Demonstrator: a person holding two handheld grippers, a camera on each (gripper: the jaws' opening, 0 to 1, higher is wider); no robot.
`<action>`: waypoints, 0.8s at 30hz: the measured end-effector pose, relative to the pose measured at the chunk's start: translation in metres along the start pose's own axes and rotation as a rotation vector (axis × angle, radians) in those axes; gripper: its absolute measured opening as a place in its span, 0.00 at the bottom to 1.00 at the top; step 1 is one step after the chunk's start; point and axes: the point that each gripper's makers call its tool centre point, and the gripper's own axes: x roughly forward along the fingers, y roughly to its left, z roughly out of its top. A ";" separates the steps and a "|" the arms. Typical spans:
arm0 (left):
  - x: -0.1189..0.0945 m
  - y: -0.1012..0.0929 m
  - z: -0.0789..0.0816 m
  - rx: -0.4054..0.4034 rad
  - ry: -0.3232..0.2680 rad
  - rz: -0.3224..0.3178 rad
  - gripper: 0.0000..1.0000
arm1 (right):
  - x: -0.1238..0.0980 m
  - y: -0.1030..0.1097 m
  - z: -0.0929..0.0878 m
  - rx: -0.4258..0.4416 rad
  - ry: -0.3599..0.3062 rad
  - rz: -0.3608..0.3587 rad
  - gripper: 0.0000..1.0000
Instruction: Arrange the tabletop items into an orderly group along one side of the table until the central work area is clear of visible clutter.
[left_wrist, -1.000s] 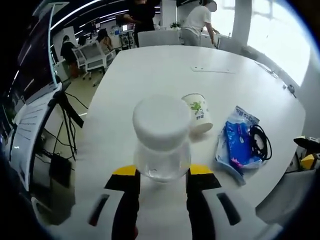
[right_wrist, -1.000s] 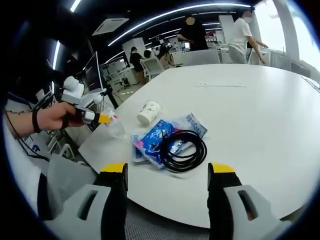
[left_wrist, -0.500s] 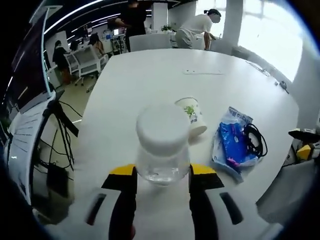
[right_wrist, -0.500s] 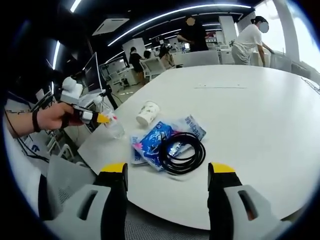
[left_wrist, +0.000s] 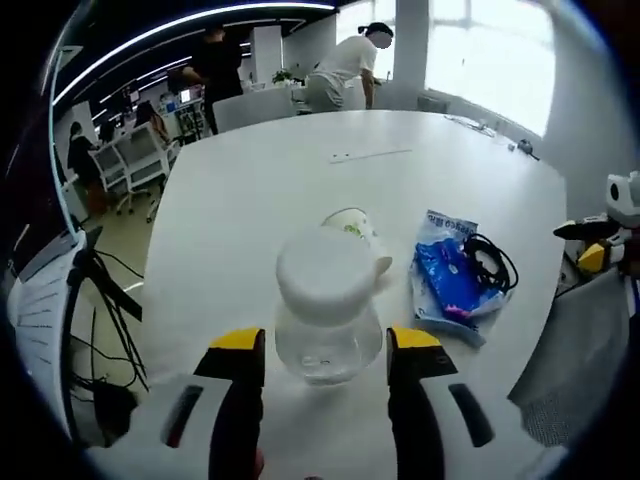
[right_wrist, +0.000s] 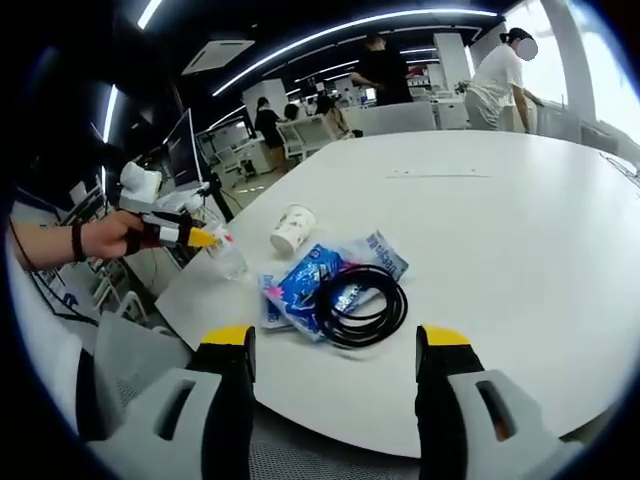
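A clear jar (left_wrist: 328, 320) with a white lid stands on the white table (left_wrist: 250, 180) near its edge. My left gripper (left_wrist: 328, 345) is open, its yellow-tipped jaws either side of the jar with a thin gap. Beyond the jar a paper cup (left_wrist: 358, 235) lies on its side. To its right are a blue bag (left_wrist: 450, 280) and a black cable coil (left_wrist: 490, 265). In the right gripper view, my right gripper (right_wrist: 336, 340) is open and empty, before the cable coil (right_wrist: 360, 300) and blue bag (right_wrist: 315, 280). At left a hand holds the left gripper (right_wrist: 205, 238) at the jar (right_wrist: 228, 262), near the cup (right_wrist: 292, 228).
A thin pale strip (right_wrist: 440, 173) lies on the far part of the table (right_wrist: 520, 230). People stand at the far end beside office chairs (left_wrist: 240, 105). A grey chair back (right_wrist: 130, 370) is close to the near table edge.
The left gripper's jaws have spread slightly from the jar's sides. The left view has swung, so cup and bag sit a little further left. The right gripper has held still.
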 end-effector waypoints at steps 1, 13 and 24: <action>0.001 0.000 0.000 0.006 0.000 -0.009 0.50 | 0.000 0.000 0.000 0.000 0.000 0.000 0.64; 0.005 0.001 0.004 0.147 0.006 -0.043 0.51 | 0.006 0.002 0.006 -0.011 0.000 0.008 0.64; 0.005 -0.004 0.006 0.108 -0.017 0.006 0.40 | 0.003 0.000 0.002 -0.005 0.006 0.000 0.64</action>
